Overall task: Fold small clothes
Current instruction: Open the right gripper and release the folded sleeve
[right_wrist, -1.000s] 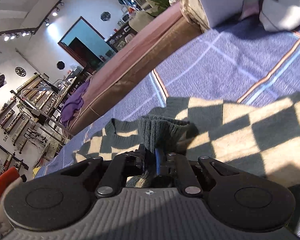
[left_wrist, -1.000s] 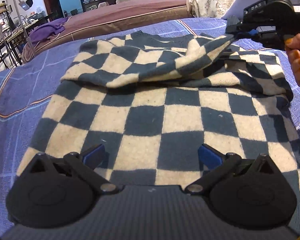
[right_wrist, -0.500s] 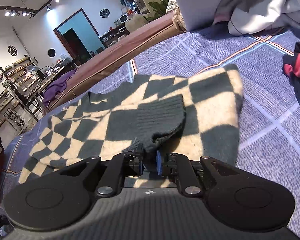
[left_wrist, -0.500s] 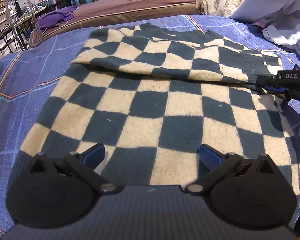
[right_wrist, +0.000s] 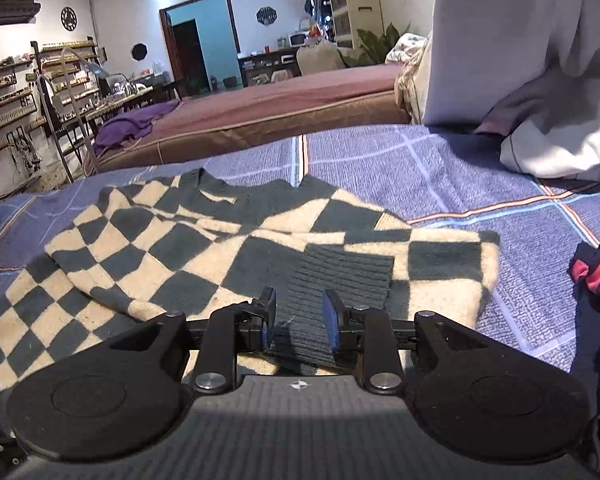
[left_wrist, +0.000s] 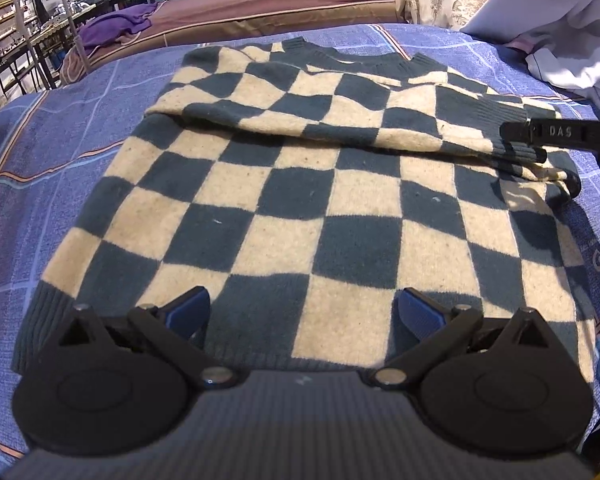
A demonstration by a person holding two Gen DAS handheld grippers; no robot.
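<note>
Right gripper (right_wrist: 299, 318) part-open astride sweater cuff (right_wrist: 340, 276)

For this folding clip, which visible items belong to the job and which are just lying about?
Job: checkered sweater, its ribbed sleeve cuff, left gripper, right gripper.
Lying about: purple cloth, red-and-navy garment, white bedding.

The sweater (left_wrist: 300, 208) lies flat on the bed (left_wrist: 60, 152) before me, its sleeve (left_wrist: 340, 120) folded across the chest; my left hand-held gripper (left_wrist: 304, 312) sits over the hem nearest me; my right hand-held gripper (right_wrist: 298, 316) is at the sweater's right edge, around the sleeve's cuff (right_wrist: 340, 276); a pile of bedding (right_wrist: 540, 80) lies behind on the right; a second bed (right_wrist: 260, 112) stands beyond.
</note>
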